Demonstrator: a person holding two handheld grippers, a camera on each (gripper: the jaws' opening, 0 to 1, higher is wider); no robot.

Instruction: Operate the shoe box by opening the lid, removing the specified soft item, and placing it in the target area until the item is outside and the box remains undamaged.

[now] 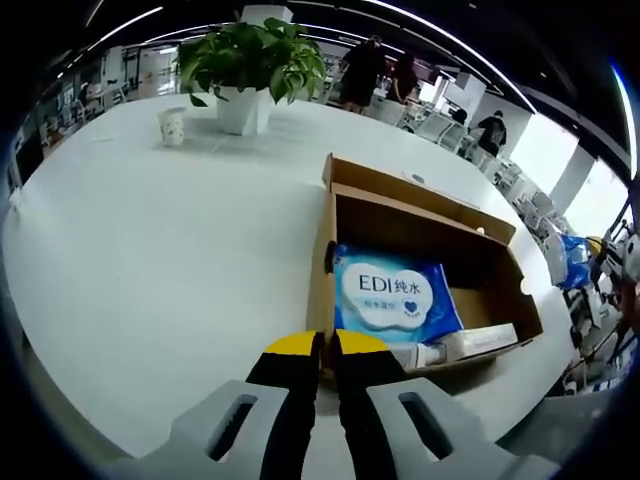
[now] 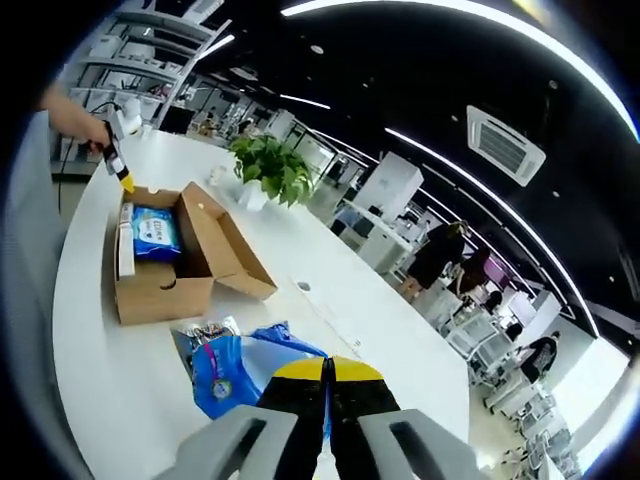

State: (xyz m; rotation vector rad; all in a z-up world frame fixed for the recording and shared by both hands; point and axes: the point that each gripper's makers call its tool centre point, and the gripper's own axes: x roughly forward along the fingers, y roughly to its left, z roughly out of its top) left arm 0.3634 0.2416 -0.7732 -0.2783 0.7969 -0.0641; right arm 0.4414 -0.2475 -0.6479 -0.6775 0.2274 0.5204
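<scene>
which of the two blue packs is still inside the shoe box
The EDI wet wipes pack, lying flat in the open shoe box beside a white tube. The other blue pack lies on the table outside the box.

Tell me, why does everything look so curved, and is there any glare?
Left gripper view: fisheye lens bows the white table and shoe box; soft sheen on the wipes pack. Right gripper view: ceiling light strips arc brightly, window corner washed out.

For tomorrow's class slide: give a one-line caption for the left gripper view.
Left gripper, jaws together, at the open shoe box holding a blue wipes pack and white tube.
</scene>
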